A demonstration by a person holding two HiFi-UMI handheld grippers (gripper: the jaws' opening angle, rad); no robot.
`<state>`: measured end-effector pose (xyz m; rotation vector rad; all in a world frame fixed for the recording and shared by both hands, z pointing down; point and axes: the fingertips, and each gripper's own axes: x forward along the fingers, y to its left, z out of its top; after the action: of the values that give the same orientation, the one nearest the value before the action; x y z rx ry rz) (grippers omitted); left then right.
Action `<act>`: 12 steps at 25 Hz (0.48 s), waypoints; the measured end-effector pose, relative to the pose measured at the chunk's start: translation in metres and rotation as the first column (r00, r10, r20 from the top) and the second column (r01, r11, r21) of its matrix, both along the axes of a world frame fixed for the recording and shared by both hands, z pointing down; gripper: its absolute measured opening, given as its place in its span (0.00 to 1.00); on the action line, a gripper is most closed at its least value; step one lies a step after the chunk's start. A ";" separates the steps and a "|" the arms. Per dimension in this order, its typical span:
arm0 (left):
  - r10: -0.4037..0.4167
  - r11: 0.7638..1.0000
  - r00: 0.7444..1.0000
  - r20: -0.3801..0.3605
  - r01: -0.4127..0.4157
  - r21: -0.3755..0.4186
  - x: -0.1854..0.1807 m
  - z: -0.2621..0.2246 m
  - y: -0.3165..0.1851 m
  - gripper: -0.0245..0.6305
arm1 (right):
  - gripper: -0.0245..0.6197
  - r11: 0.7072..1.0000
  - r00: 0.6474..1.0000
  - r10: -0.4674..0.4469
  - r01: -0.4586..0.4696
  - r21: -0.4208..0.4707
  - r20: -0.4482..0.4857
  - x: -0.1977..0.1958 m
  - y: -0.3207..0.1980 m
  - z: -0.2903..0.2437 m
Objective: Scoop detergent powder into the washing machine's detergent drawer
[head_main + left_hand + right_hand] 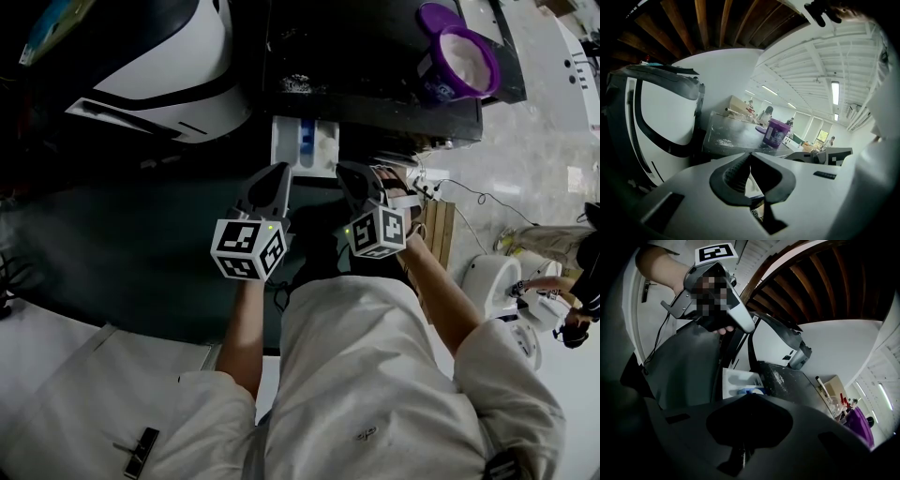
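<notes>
The left gripper [278,171] has its jaws pressed together, with nothing between them. The right gripper [353,176] is the same, closed up and empty. The detergent drawer [305,145] is pulled out just ahead of both, at 12 o'clock. Its long side runs from 12 to 6. The purple tub [459,61] of powder stands with its lid off on the washing machine [375,66], between 1 and 2 o'clock. The right gripper is nearer to it. No scoop can be seen.

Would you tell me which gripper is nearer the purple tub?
Right. The right gripper is below and left of the tub; the left gripper is farther left, beyond the right one.
</notes>
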<state>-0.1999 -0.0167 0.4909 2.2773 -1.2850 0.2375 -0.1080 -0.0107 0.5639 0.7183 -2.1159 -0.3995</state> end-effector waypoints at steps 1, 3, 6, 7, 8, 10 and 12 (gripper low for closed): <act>0.001 1.000 1.000 0.000 -0.001 0.001 0.000 0.000 0.000 0.07 | 0.05 1.000 1.000 0.003 -0.003 -0.001 0.004 0.000 0.000 -0.001; 0.003 1.000 1.000 0.002 -0.003 0.003 0.001 -0.001 0.001 0.07 | 0.05 1.000 1.000 0.007 -0.007 -0.001 0.012 0.001 0.002 -0.001; 0.004 1.000 1.000 0.006 -0.004 0.004 0.001 -0.001 0.001 0.07 | 0.05 1.000 1.000 0.017 -0.017 -0.006 0.027 0.001 0.003 -0.003; 0.003 1.000 1.000 0.008 -0.003 0.004 0.000 -0.002 0.002 0.07 | 0.05 1.000 0.999 0.022 -0.022 -0.010 0.036 0.001 0.004 -0.004; 0.003 1.000 1.000 0.009 -0.003 0.004 0.000 -0.002 0.002 0.07 | 0.05 0.999 0.998 0.028 -0.027 -0.016 0.048 0.001 0.004 -0.005; 0.002 1.000 1.000 0.012 -0.002 0.005 -0.001 -0.003 0.002 0.07 | 0.05 0.999 0.996 0.041 -0.039 -0.029 0.073 0.001 0.004 -0.008; 0.001 1.000 1.000 0.015 -0.001 0.005 -0.001 -0.003 0.002 0.07 | 0.05 0.998 0.993 0.058 -0.054 -0.044 0.102 0.002 0.003 -0.010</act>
<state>-0.2011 -0.0144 0.4881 2.2846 -1.2931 0.2527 -0.1059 -0.0076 0.5536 0.7877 -2.1887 -0.2925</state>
